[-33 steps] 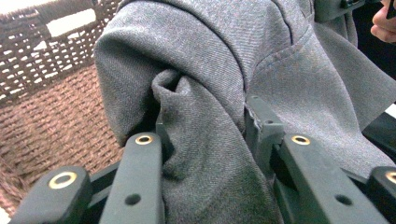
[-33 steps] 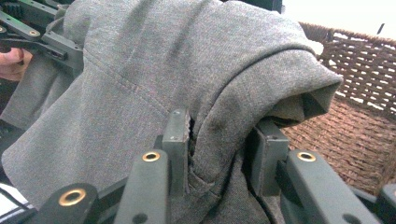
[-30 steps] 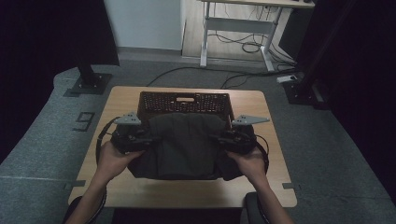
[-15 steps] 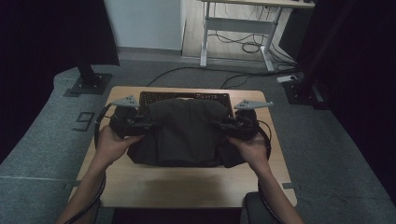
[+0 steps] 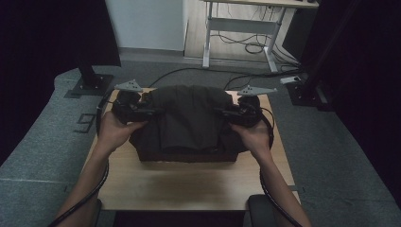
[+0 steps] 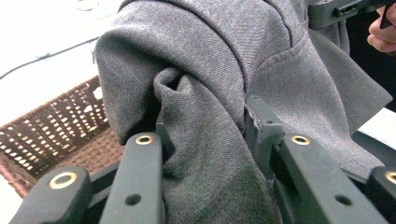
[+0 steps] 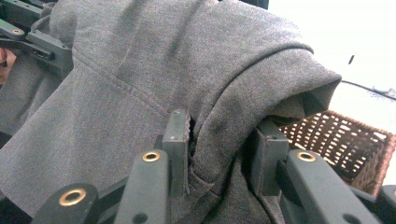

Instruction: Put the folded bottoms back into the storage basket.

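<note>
Folded grey garment (image 5: 189, 118) held above wicker basket (image 5: 189, 155) at counter (image 5: 179, 182) centre. Left gripper (image 5: 153, 112) and right gripper (image 5: 220, 112) each clamp a bunched edge. Risk: fabric slipping from one side, the fold sagging open, hem snagging the near rim.

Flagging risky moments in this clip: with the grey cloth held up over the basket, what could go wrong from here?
1. Each gripper, left and right, pinches only a bunched fold of the cloth, so a fold may slip out.
2. The cloth's lower edge drapes over the front of the basket and could catch on the weave or end up outside it.
</note>
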### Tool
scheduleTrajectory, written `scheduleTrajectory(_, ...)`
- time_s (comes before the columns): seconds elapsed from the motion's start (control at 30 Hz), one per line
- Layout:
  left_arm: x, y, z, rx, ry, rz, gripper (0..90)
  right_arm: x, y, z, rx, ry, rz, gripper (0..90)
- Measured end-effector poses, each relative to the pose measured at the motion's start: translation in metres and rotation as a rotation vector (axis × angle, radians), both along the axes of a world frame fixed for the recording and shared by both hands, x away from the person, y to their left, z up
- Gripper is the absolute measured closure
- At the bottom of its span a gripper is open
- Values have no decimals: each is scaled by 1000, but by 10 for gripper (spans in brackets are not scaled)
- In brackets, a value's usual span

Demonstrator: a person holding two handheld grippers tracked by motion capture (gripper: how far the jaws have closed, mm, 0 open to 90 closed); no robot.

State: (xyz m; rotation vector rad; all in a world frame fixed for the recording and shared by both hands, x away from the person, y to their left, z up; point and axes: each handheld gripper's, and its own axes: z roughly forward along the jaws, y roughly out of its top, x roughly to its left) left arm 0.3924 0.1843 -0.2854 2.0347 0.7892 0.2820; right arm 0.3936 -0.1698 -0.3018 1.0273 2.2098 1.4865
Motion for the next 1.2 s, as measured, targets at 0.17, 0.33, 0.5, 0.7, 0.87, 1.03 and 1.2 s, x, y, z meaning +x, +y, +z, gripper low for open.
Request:
scheduleTrajectory(0.17,9,0,5,11,-19,5,642,10,2,4,-3,-10,-10,643)
scheduleTrajectory(0.33,19,2,8,7,-32,11,642,20,4,8,-6,-25,-17,643)
scheduleTrajectory(0.5,29,4,5,2,-49,16,642,31,8,9,-14,-36,-30,643)
scheduleTrajectory(0.7,45,7,-4,-2,-46,30,641,45,13,3,-28,-45,-35,643)
scheduleTrajectory(0.87,58,9,-13,-3,-42,43,642,57,18,-5,-39,-47,-46,643)
scheduleTrajectory(1.03,70,10,-24,-2,-38,58,642,68,21,-14,-43,-42,-59,643)
scheduleTrajectory(1.2,80,8,-36,2,-31,71,642,80,24,-27,-52,-32,-80,643)
